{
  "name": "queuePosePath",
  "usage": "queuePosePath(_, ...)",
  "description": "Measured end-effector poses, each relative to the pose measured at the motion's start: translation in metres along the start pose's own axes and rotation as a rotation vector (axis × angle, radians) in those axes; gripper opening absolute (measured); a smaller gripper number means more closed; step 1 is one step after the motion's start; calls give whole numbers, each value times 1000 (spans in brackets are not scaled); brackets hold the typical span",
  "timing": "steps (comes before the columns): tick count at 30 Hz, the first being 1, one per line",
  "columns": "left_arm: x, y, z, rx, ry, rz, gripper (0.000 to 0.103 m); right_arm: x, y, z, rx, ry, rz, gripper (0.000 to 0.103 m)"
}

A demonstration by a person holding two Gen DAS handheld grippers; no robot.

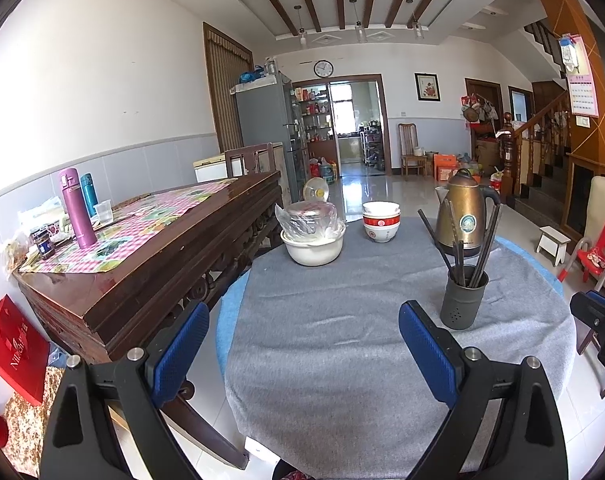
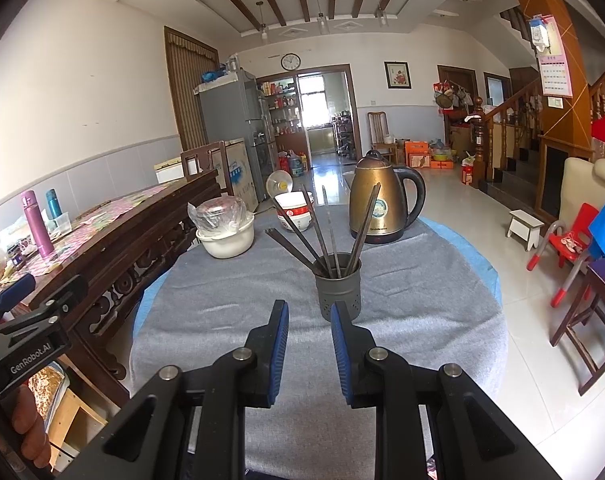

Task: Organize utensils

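Fingers of the left gripper (image 1: 302, 344) stand spread wide and empty, while those of the right gripper (image 2: 309, 346) are drawn close with a narrow gap and grasp nothing. Chopsticks (image 2: 326, 228) already stand in the dark holder (image 2: 337, 290) on the grey-covered tabletop (image 2: 230, 320), and no loose utensil shows, so the task appears essentially finished. That holder sits just beyond the right fingertips, ahead and right of the left gripper.

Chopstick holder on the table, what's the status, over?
Both grippers empty, left wide, right narrow. Dark grey perforated chopstick holder upright, chopsticks inside. Nothing blocking.
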State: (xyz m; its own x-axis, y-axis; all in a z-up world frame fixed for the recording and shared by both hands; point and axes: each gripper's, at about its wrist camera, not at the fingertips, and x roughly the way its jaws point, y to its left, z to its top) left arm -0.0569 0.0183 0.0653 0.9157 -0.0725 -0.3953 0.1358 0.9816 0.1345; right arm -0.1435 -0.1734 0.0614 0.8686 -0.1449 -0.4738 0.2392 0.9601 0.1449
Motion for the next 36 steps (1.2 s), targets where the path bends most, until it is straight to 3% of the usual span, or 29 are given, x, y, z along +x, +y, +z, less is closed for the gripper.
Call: queuePosePath(36,1,7,-4,-13,4,9,96,-1,4,0,-5,-5,0,25)
